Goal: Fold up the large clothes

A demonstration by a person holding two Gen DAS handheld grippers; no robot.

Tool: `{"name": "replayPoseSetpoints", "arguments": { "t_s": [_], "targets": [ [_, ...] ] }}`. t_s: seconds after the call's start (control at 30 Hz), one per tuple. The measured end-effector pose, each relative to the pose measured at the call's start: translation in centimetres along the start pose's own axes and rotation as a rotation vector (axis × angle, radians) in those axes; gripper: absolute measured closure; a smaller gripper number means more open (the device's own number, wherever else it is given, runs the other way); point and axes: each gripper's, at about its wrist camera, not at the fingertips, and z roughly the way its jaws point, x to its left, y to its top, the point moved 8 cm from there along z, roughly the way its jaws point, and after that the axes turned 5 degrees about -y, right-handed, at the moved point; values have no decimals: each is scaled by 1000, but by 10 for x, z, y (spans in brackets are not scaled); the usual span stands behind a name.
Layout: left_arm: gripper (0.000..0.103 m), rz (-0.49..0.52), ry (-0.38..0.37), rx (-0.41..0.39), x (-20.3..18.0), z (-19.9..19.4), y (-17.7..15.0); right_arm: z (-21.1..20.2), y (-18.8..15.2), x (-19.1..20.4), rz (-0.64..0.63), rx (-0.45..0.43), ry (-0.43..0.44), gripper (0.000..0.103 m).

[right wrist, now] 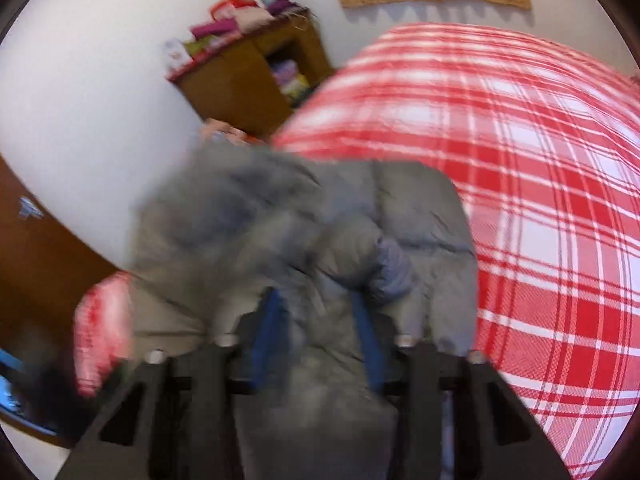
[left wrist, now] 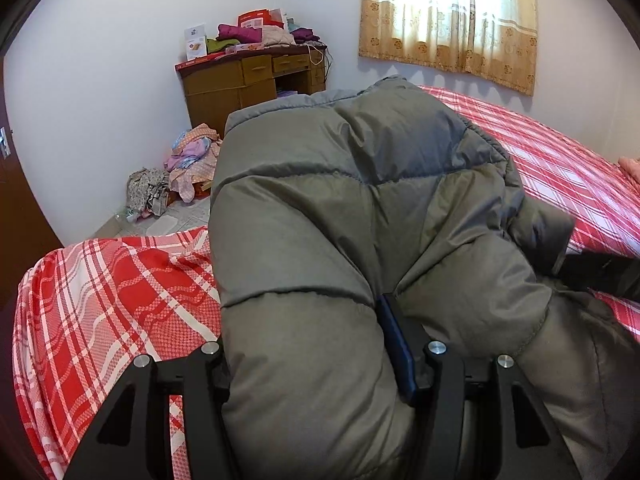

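A bulky grey puffer jacket lies heaped on the red-and-white plaid bed. In the left wrist view a thick quilted fold fills my left gripper. One blue pad presses into its right side, while the other finger is hidden behind the fabric. The right wrist view is blurred. There my right gripper is shut on a bunched part of the jacket, with grey cloth squeezed between its two blue pads. The jacket sits near the bed's left edge.
The plaid sheet spreads wide to the right of the jacket. A wooden desk piled with clothes stands in the corner, and loose clothes lie on the floor below it. A brown door is at the left and a curtained window behind the bed.
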Motion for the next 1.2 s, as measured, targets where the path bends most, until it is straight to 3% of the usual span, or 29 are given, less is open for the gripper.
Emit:
{"name": "replayPoseSetpoints", "arguments": {
  "t_s": [0.13,0.3,0.53,0.67,0.97,1.2],
  "targets": [
    [42,9,13,-2,-4,2,1,14,-3,-19,1,-27,-31,75],
    [39,12,47,-3,-5,8,2,22,-4,-12,-110,-77,-105,74],
    [34,25,88,2,-6,17,3,29,-7,-14,-146,-123,-136,74],
    [31,11,102,14,-6,24,5,32,-6,-19,-120,-121,-95,74],
    [24,5,175,-14,-9,37,12,28,-10,-17,-110,-137,-98,74],
    [24,6,167,4,-6,39,9,28,-10,-14,-122,-134,-112,74]
  ]
}}
